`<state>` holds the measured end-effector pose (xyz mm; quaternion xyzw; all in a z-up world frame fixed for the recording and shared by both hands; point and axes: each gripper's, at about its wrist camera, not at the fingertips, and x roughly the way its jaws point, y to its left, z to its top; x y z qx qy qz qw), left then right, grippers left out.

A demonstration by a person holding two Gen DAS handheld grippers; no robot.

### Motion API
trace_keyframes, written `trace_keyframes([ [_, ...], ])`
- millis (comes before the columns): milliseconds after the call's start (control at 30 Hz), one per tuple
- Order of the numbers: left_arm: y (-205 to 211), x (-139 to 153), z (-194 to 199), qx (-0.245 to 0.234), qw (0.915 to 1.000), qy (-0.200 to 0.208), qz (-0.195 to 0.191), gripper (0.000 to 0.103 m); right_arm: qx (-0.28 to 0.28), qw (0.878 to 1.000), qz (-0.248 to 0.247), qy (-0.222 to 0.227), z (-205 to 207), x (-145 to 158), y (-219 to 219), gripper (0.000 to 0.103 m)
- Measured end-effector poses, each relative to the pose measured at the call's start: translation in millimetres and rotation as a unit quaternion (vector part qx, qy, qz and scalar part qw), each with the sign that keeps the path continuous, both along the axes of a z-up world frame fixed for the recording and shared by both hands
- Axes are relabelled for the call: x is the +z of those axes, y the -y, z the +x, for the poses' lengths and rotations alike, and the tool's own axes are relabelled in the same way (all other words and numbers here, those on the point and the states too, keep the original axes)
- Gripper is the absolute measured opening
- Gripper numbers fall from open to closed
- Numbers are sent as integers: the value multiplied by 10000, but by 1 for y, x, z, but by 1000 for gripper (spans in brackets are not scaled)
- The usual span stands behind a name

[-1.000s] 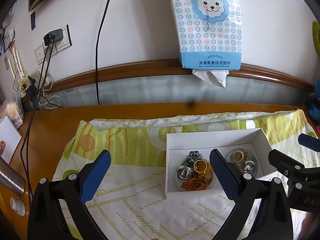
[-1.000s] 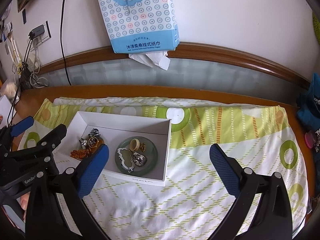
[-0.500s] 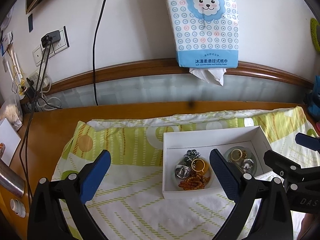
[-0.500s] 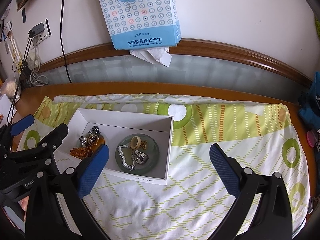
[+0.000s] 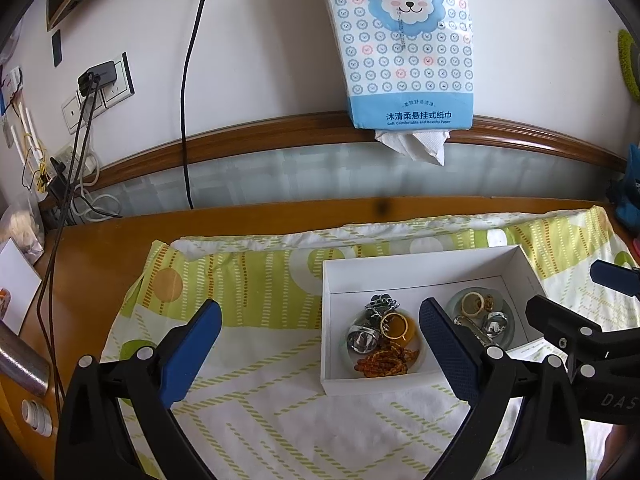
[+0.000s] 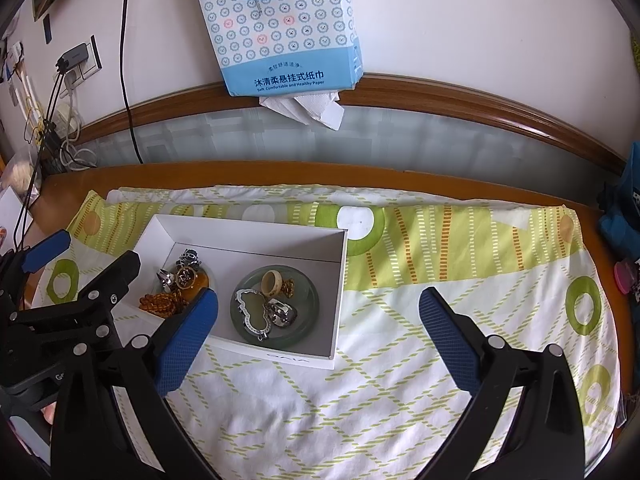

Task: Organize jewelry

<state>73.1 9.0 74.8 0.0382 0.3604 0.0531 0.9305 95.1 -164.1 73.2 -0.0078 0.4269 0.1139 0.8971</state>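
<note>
A white open box (image 5: 424, 266) (image 6: 256, 236) sits on a green-patterned cloth. In it are two small dishes. One dish (image 5: 412, 346) holds silver rings, a gold ring (image 5: 394, 326) and an amber bead string (image 5: 384, 360). The green dish (image 6: 306, 314) holds a cream ring (image 6: 272, 282), a silver-framed pendant (image 6: 252, 312) and a silver ring. My left gripper (image 5: 320, 344) is open and empty, above the cloth at the box's left front. My right gripper (image 6: 318, 324) is open and empty, at the box's right front corner.
A hanging tissue pack (image 5: 404, 44) is on the wall behind. Wall sockets and cables (image 5: 86, 92) are at the far left. The cloth (image 6: 440, 352) lies on a wooden table (image 5: 100, 248). Blue and pink items (image 6: 622, 240) sit at the table's right edge.
Both cameras have pulled back and risen slightly; the box sits a little lower and farther in view. Both grippers stay open and empty. The jewelry has not moved.
</note>
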Motion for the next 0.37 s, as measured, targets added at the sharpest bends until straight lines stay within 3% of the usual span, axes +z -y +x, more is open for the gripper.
trace_keyframes([
  [367, 0, 0, 0, -17, 10000, 22, -33, 97, -10, 10000, 28, -18, 3, 0, 3, 96],
])
